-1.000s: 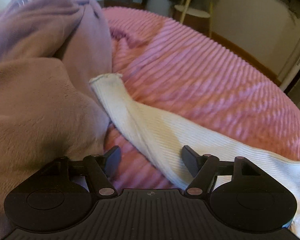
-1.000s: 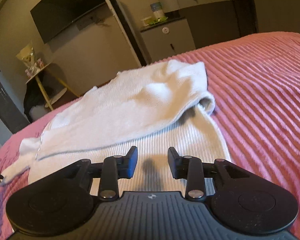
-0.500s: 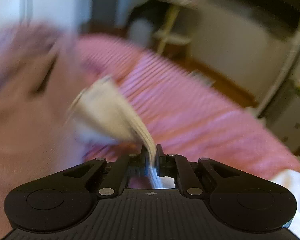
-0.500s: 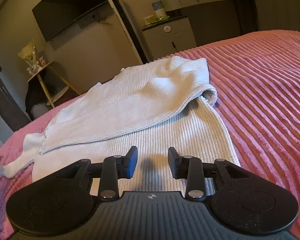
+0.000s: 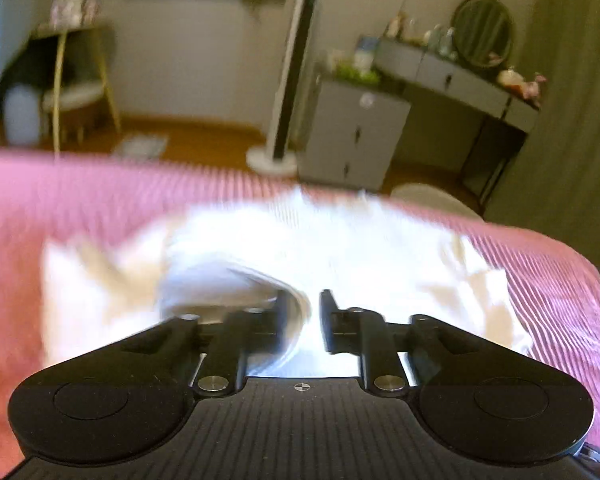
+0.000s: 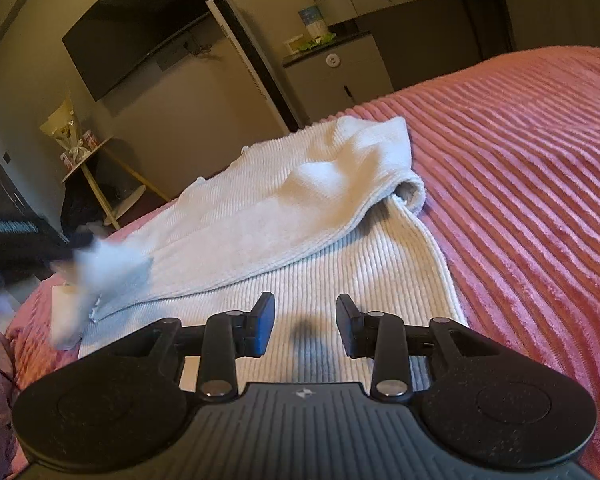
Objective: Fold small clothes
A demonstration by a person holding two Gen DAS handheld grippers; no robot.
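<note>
Between the opening jaws of the left hand-held gripper (image 5: 303, 320) hangs a white sleeve (image 5: 228, 280); the right hand-held gripper (image 6: 305, 326) hovers narrowly parted, empty, over the sweater (image 6: 300, 216).

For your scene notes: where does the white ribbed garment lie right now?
In the right wrist view, the white ribbed garment lies spread on the pink bedspread, ahead of the right gripper.

Pink ribbed bedspread (image 6: 540, 184) lies bare and passable right of the white sweater (image 6: 300, 208); a blurred raised sleeve (image 6: 100, 268) obstructs the sweater's left edge.
</note>
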